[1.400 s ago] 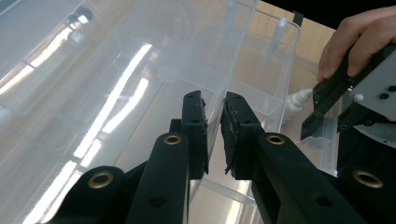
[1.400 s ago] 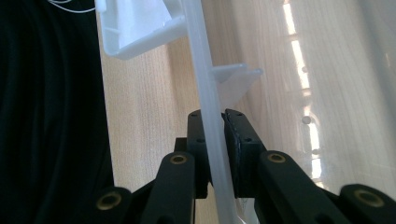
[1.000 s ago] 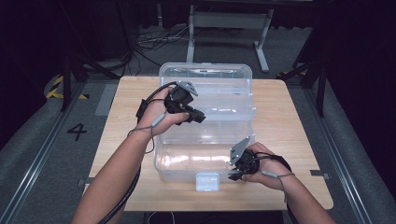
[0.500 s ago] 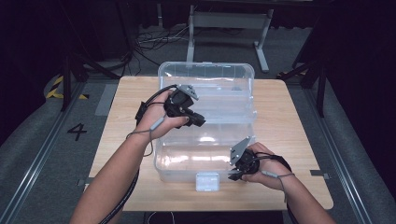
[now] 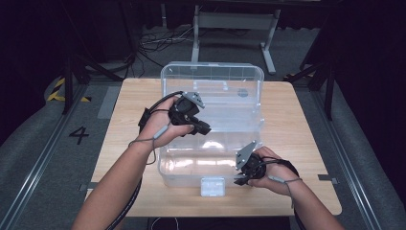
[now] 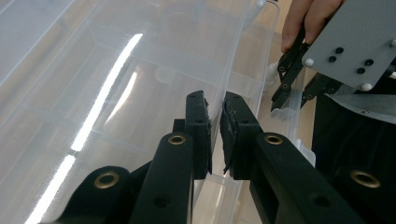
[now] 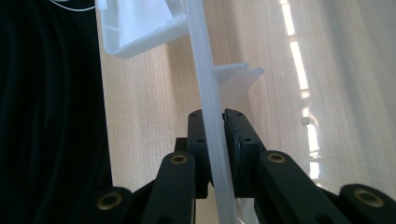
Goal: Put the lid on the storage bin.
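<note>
Clear plastic bin (image 5: 213,86), open, standing on your wooden worktop (image 5: 306,143). Your left gripper (image 5: 203,128) sits over its middle; your right gripper (image 5: 241,179) sits at its near right corner. Small white latch (image 5: 212,186) at its near edge.

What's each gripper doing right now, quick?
Left gripper: closed on the clear lid's edge.
Right gripper: closed on the clear storage box's rim.

A light wooden table (image 5: 297,120) stood on a grey floor (image 5: 43,158) and bore a clear plastic box (image 5: 213,81) at its middle, nothing else.
</note>
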`<state>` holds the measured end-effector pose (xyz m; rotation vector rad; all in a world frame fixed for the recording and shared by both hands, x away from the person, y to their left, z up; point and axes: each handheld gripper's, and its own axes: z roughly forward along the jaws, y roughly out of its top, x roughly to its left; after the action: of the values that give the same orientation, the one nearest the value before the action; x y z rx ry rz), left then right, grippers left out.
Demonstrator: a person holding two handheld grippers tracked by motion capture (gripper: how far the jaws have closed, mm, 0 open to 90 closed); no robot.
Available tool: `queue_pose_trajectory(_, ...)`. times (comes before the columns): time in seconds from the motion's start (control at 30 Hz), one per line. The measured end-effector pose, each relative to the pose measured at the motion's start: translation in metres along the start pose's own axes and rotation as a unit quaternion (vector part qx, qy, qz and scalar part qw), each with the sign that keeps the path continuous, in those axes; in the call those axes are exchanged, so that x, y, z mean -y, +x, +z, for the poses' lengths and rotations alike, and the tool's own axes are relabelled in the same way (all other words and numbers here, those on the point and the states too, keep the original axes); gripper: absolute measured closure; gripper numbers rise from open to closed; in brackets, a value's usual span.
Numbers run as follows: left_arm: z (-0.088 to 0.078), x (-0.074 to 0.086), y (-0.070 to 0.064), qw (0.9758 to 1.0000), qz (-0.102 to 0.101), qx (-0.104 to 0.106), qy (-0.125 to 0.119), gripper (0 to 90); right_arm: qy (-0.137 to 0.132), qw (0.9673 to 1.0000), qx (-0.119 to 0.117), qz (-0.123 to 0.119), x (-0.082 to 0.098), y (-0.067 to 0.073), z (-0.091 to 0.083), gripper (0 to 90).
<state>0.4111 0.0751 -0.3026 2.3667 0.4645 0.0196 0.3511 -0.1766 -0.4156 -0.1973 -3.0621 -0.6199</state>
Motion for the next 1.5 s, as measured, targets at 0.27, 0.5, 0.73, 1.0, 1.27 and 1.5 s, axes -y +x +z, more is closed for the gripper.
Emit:
queue_pose_trajectory(0.27, 0.001, 0.003, -0.007, 1.0, 0.004, 0.005, 0.006, 82.3, 0.002, 1.0, 0.001, 0.001, 0.0, 0.0, 0.0, 81.6)
queue_pose_trajectory(0.5, 0.002, 0.004, -0.012, 0.9999, 0.01, 0.005, 0.013, 82.5, 0.003, 1.0, 0.003, 0.002, 0.0, 0.001, 0.0, 81.7)
queue_pose_trajectory(0.73, 0.003, 0.006, -0.016, 0.9998, 0.014, 0.002, 0.017, 82.4, 0.004, 0.9999, 0.009, -0.001, -0.001, 0.002, 0.0, 81.4)
queue_pose_trajectory(1.0, 0.003, 0.006, -0.017, 0.9997, 0.013, 0.005, 0.017, 82.5, 0.003, 0.9998, 0.016, 0.007, -0.002, 0.005, -0.002, 80.2)
queue_pose_trajectory(1.27, 0.004, 0.007, -0.019, 0.9997, 0.015, 0.004, 0.021, 82.8, -0.012, 0.9993, 0.034, -0.008, -0.003, 0.008, -0.01, 79.9)
queue_pose_trajectory(1.5, 0.005, 0.007, -0.02, 0.9995, 0.016, 0.007, 0.025, 83.1, -0.038, 0.9976, 0.054, -0.02, -0.005, 0.016, -0.029, 79.1)
